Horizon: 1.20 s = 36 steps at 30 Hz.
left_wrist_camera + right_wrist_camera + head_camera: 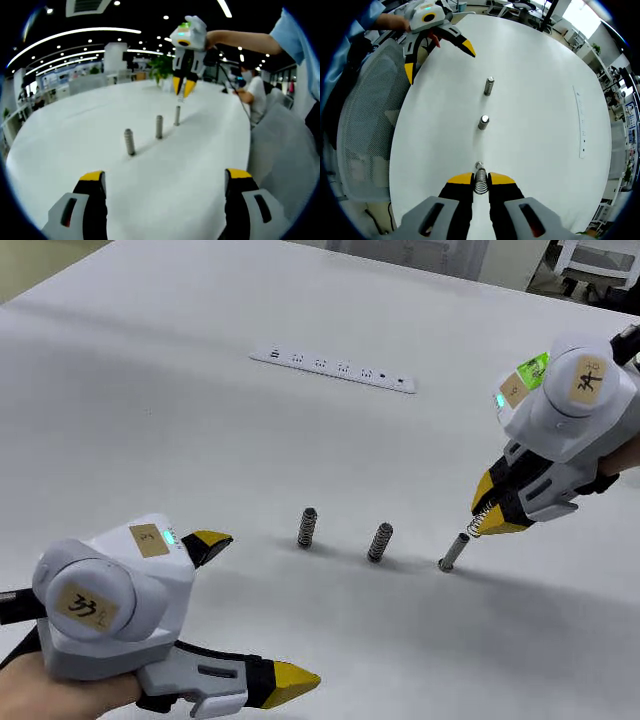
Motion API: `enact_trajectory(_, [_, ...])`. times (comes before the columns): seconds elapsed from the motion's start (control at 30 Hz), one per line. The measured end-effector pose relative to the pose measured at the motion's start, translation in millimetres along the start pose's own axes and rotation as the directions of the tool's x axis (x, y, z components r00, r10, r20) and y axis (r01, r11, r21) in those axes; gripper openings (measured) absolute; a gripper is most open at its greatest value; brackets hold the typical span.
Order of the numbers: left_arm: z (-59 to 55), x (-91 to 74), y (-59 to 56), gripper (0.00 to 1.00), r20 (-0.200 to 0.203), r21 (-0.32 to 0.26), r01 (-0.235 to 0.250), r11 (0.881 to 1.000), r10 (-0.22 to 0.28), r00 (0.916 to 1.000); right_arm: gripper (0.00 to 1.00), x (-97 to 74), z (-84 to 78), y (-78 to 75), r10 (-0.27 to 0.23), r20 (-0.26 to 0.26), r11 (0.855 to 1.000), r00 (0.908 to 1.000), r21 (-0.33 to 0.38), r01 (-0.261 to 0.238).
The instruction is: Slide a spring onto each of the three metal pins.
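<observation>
Since the far-left pin (307, 528) and the middle pin (380, 542), both short grey metal posts, each carry a coil, this looks like the last step: the third spring goes onto the bare right-hand pin (453, 552).

The right gripper (490, 515), white body with yellow-tipped black jaws, is clamped on the small coiled steel spring (480, 181), with the free end poking out past the tips. That end sits just at the bare pin's top and roughly in line with it in the right gripper view. Can't tell if it's touching.

Next move, my read: centre the coil bore over the pin tip, push along the pin's axis, then release.

The left gripper (255, 615) is wide open and empty, hovering over the white tabletop (200, 390) well apart from the pins.
</observation>
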<state>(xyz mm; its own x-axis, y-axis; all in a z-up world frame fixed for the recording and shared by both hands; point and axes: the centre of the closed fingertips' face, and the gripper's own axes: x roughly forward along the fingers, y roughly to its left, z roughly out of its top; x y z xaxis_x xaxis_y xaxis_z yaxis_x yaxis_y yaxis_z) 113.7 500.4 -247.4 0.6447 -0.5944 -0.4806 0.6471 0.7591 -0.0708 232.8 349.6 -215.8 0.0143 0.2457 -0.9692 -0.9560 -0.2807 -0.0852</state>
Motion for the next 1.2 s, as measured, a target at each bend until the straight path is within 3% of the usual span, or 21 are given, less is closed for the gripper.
enact_trajectory(0.27, [-5.0,-2.5,3.5,1.00,-0.008,-0.014,-0.003,1.000,0.003,1.0000,0.12,5.3,-0.4,-1.5,0.008,-0.015,1.000,0.9999,-0.014,-0.008])
enact_trajectory(0.83, [-10.8,0.0,-4.1,1.00,-0.017,-0.032,0.012,0.999,-0.012,0.9998,0.13,8.1,3.4,10.0,0.024,-0.027,0.999,0.9994,-0.026,-0.025])
enact_trajectory(1.2, [-13.9,-0.4,-3.8,1.00,-0.022,-0.041,0.012,0.999,-0.013,0.9997,0.13,12.2,0.3,6.1,0.027,-0.036,0.999,0.9990,-0.034,-0.028])
